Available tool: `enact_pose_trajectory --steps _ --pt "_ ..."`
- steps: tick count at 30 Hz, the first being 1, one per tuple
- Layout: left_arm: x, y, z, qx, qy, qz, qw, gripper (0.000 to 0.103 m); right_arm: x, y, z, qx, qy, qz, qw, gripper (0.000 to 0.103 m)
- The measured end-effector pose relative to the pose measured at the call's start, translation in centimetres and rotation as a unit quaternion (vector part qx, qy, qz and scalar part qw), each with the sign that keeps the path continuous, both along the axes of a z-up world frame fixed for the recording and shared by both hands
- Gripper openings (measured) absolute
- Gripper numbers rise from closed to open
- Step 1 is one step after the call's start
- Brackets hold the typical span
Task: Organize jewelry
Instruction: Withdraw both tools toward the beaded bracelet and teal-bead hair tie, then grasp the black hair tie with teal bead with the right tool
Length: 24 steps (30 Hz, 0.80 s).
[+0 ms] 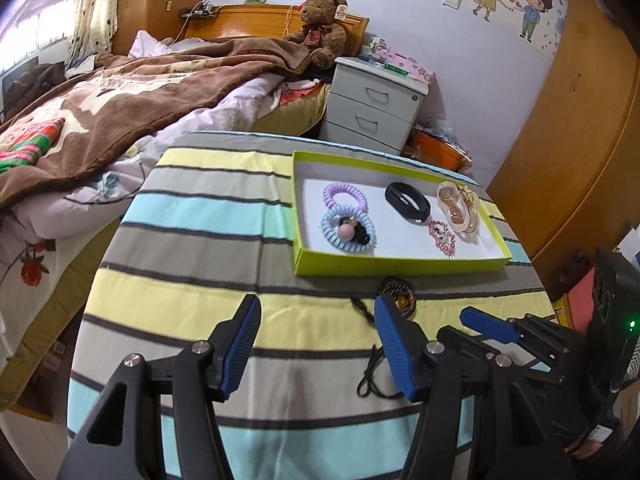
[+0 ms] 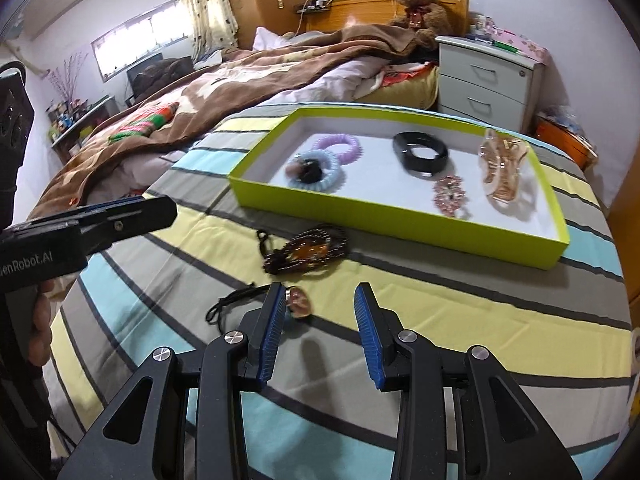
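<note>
A lime-green tray (image 1: 400, 266) (image 2: 360, 216) on the striped table holds purple (image 1: 345, 196) and blue coil bands (image 2: 320, 168), a black band (image 1: 408, 202), a pink bracelet (image 2: 450, 194) and a gold clip (image 2: 504, 164). A dark beaded bracelet (image 2: 308, 250) (image 1: 398, 290) lies in front of the tray. A pendant (image 2: 299, 302) on a black cord (image 1: 372, 376) lies by my right gripper's left finger. My left gripper (image 1: 316, 344) is open and empty above the cloth. My right gripper (image 2: 318, 328) is open and empty.
The table wears a striped cloth (image 1: 200, 240). A bed with a brown blanket (image 1: 100, 112) is to the left. A white nightstand (image 1: 376, 104) stands behind the table. A wooden wardrobe (image 1: 580, 140) is at the right.
</note>
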State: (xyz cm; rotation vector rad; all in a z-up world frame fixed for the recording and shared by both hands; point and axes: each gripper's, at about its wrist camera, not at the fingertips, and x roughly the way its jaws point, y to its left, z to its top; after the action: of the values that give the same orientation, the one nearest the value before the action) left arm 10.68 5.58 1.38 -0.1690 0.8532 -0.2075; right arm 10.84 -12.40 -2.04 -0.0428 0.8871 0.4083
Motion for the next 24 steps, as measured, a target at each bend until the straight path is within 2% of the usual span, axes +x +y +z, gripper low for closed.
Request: enact_pose_trajectory --steps 9,19,24 --pt "-1.3 1.7 -1.4 -0.007 0.013 0.008 0.9999 0.061 0.3 2.3 -1.6 -0.028 0.019 0.017 0.999 0.037" --pt "-2.1 2.8 -2.1 -0.016 0.022 0.012 0.9996 0.061 -0.2 3.5 -1.9 -0.071 -0.002 0.018 0.997 0.037" --pt "-2.1 3.2 -2.4 -0.020 0.025 0.017 0.9994 0.061 -0.5 3.5 -1.9 -0.076 -0.004 0.016 0.997 0.035"
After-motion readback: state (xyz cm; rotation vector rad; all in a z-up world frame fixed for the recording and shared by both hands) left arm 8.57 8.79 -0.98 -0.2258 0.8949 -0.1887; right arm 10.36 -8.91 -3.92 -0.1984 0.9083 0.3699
